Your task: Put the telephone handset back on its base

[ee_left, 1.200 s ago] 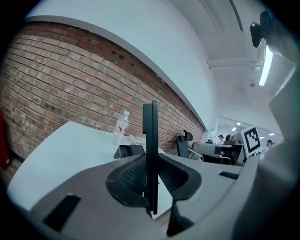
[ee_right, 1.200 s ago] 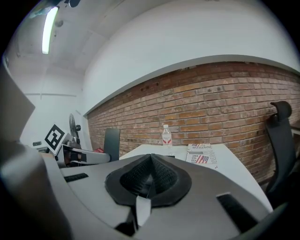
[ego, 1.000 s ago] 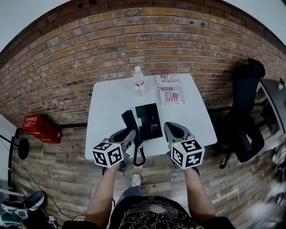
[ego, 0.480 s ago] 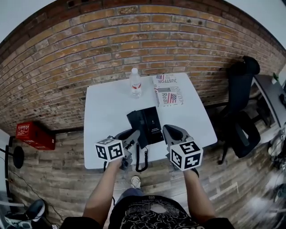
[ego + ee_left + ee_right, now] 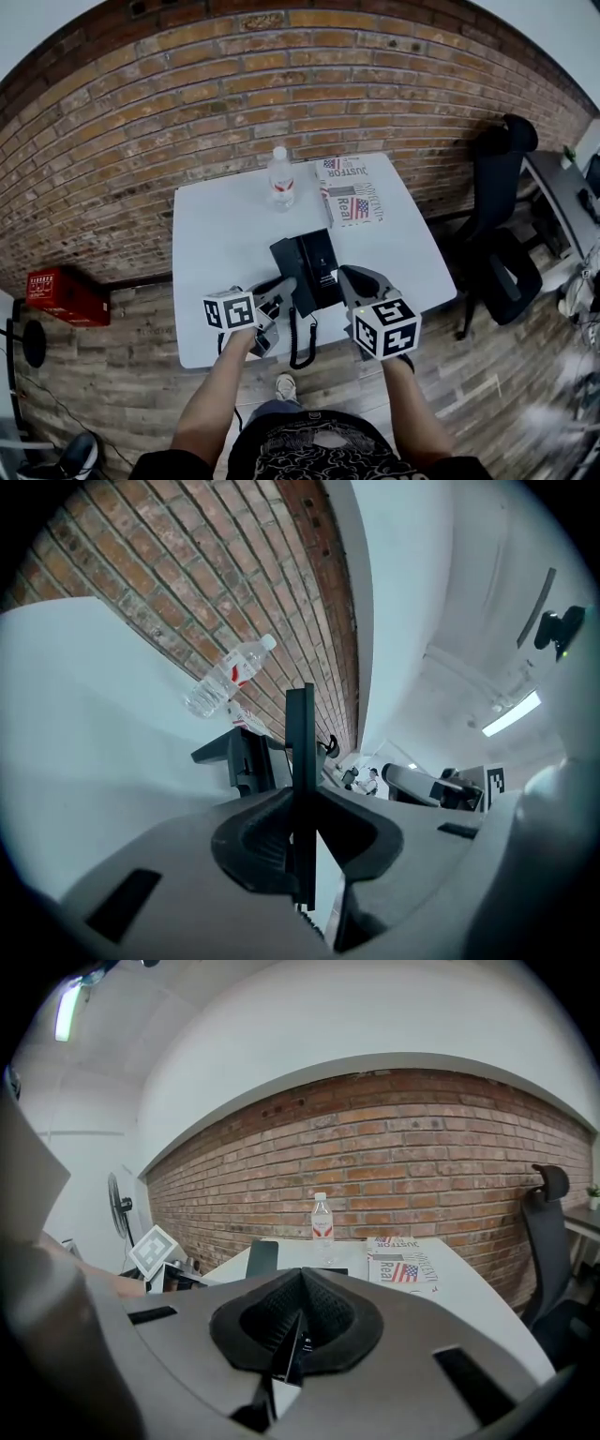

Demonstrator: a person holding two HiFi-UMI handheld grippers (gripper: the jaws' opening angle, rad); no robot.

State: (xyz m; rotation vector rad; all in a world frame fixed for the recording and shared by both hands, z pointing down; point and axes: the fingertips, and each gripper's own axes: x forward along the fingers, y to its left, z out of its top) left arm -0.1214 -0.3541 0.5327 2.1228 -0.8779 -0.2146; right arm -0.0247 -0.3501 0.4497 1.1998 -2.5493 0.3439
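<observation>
In the head view the black telephone base (image 5: 323, 261) lies near the front edge of the white table (image 5: 216, 244). My left gripper (image 5: 284, 287) is shut on the black handset (image 5: 286, 262), which stands on edge at the base's left side; I cannot tell whether they touch. Its coiled cord (image 5: 301, 345) hangs over the table's front edge. The left gripper view shows the handset (image 5: 300, 761) as a thin dark bar clamped between the jaws, with the base (image 5: 240, 757) beyond. My right gripper (image 5: 343, 276) hovers at the base's right side, jaws together, holding nothing.
A clear water bottle (image 5: 279, 178) and a printed box (image 5: 351, 195) stand at the table's back. A black office chair (image 5: 502, 234) is to the right. A red crate (image 5: 58, 292) sits on the wooden floor at left. A brick wall is behind.
My left gripper has carried the handset rightward and down, from left of the base to its left side. The right gripper has shifted slightly forward.
</observation>
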